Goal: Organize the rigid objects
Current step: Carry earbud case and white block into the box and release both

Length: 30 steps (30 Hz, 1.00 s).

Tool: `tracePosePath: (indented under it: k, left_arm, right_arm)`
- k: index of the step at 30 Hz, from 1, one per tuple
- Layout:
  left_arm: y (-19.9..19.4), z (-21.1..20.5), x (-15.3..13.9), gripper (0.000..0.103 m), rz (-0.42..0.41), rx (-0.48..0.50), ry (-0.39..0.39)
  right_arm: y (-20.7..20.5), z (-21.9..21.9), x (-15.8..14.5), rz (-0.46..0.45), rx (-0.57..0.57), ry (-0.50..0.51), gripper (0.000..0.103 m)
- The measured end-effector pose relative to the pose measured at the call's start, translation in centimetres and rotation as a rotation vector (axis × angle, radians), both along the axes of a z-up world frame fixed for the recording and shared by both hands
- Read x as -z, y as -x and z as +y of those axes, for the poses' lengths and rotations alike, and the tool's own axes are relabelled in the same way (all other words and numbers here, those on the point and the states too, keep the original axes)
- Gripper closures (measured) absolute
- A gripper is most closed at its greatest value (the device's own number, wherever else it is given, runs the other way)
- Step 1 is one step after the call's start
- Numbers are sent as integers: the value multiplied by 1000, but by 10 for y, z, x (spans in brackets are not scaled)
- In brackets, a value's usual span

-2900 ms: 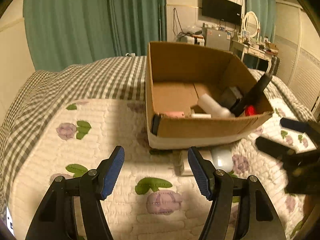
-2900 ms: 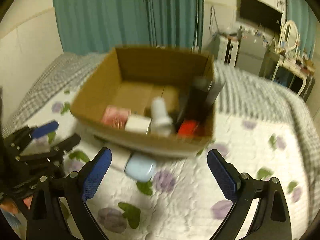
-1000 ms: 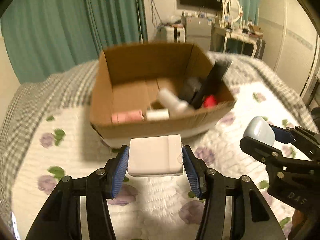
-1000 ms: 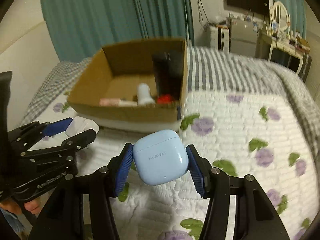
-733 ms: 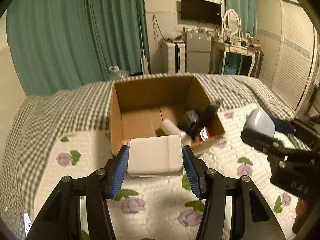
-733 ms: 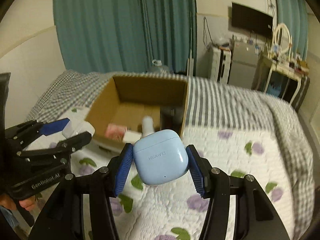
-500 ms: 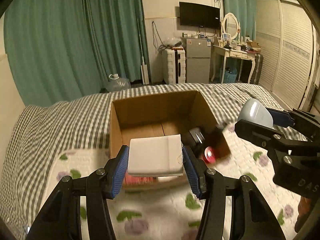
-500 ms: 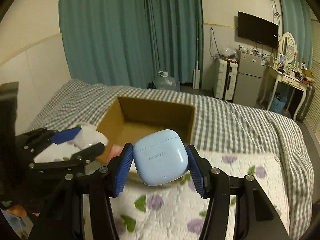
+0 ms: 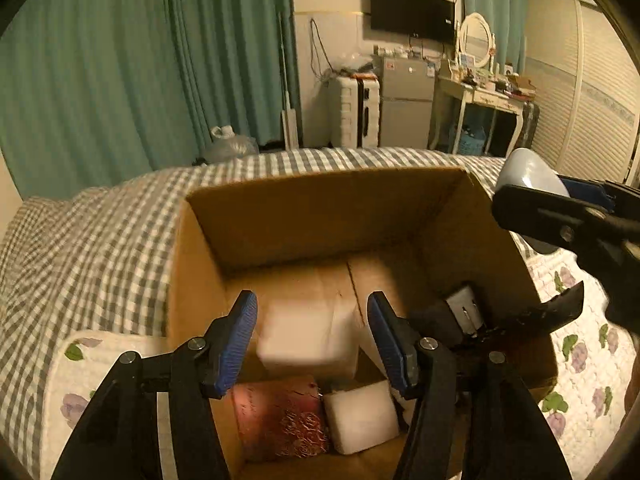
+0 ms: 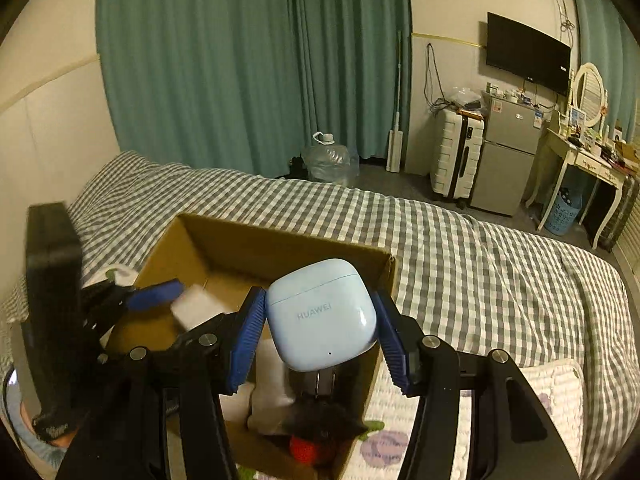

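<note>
An open cardboard box (image 9: 320, 208) stands on the bed. My left gripper (image 9: 312, 340) is open above the box. A white rectangular block (image 9: 306, 338) shows blurred between and below its fingers, free of the pads, over the box floor. It also shows in the right wrist view (image 10: 196, 308). My right gripper (image 10: 320, 332) is shut on a light blue HUAWEI earbud case (image 10: 322, 314) and holds it above the box's right side. The case also shows at the right edge of the left wrist view (image 9: 528, 176).
Inside the box lie a pink packet (image 9: 280, 416), another white block (image 9: 360, 416), a black tool (image 9: 500, 320) and a red item (image 10: 308, 448). The bed has a checked blanket (image 10: 480, 264) and a floral quilt (image 9: 580, 360). Curtains, a fridge and a dresser stand behind.
Both grippers moved up and over the box. My left gripper opened and let go of the white block, which is dropping into the box. My right gripper still holds the earbud case.
</note>
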<state>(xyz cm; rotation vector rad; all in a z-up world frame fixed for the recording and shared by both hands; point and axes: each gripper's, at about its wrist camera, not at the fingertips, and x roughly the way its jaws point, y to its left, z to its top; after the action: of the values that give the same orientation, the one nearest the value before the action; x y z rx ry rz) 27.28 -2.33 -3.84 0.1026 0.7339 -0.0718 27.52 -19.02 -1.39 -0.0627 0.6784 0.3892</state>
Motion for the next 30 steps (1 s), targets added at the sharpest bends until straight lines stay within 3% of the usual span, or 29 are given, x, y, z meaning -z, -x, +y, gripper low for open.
tracePosePath:
  k: [7, 14, 16, 17, 18, 22, 24, 30]
  left_arm:
    - [22, 22, -17, 35, -62, 6, 7]
    - [34, 39, -33, 32, -79, 3, -14]
    - [33, 43, -33, 31, -66, -6, 2]
    - [35, 44, -31, 31, -62, -7, 3]
    - [36, 43, -31, 31, -62, -10, -5]
    - [42, 39, -35, 30, -68, -21, -26]
    - [47, 37, -45, 29, -77, -31, -8]
    - [73, 24, -90, 25, -151, -38, -1]
  right_arm:
    - [-15, 30, -3, 44, -8, 55, 49]
    - [-45, 54, 2, 141, 37, 21, 48]
    - [-48, 57, 3, 137, 52, 16, 38]
    - [-49, 57, 1, 130, 61, 14, 26]
    - [-46, 54, -1, 112, 82, 0, 21]
    - [-35, 41, -13, 76, 111, 4, 20]
    - [-26, 31, -24, 45, 125, 14, 13]
    - [12, -8, -59, -1, 161, 1, 9]
